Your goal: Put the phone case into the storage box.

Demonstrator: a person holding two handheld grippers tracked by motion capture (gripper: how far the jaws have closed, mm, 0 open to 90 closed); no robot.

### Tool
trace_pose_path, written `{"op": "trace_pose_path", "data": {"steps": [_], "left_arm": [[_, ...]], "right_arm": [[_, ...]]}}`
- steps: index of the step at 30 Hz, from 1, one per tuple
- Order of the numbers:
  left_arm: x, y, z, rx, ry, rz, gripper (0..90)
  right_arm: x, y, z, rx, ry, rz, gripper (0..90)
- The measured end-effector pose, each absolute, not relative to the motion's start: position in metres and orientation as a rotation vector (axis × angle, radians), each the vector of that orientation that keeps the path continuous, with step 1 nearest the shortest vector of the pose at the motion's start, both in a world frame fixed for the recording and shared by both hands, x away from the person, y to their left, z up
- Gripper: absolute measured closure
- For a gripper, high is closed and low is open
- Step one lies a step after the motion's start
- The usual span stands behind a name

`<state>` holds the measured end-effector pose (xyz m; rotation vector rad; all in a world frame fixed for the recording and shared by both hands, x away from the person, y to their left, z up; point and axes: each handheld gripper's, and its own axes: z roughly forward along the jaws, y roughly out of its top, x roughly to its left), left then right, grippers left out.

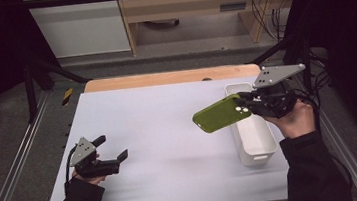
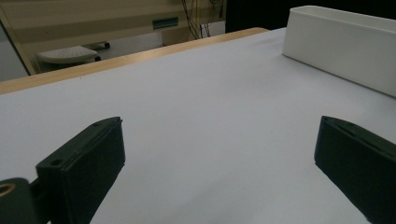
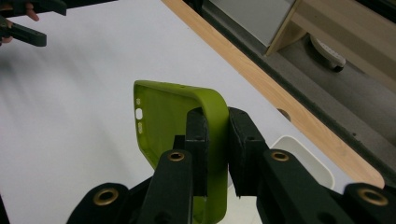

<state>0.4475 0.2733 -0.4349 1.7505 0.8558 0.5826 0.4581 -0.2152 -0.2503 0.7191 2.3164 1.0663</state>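
Note:
A green phone case point(image 1: 221, 113) hangs in the air just left of the white bin point(image 1: 264, 144), with my right gripper point(image 1: 243, 103) shut on its near edge. In the right gripper view the two black pads pinch one side wall of the green phone case point(image 3: 161, 119), whose hollow inside faces the camera. My left gripper point(image 1: 111, 147) rests low at the front left of the white table sheet point(image 1: 160, 132), jaws wide apart with nothing between them. The left gripper view has both black fingers point(image 2: 81, 163) spread over bare table.
The long white bin point(image 2: 343, 49) stands along the right side of the sheet. A wooden table edge point(image 1: 169, 78) runs along the far side. Metal rails and black frame posts flank the table. The person's left hand with its gripper point(image 3: 23, 21) appears at the top left of the right gripper view.

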Motion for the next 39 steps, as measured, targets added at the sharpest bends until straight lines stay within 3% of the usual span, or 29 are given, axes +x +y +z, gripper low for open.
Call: {"op": "trace_pose_path", "data": {"steps": [39], "left_arm": [[0.450, 0.275, -0.438, 1.769, 0.873, 0.577, 1.3]], "right_arm": [[0.478, -0.225, -0.224, 0.582, 2.203, 0.816, 79.5]]}}
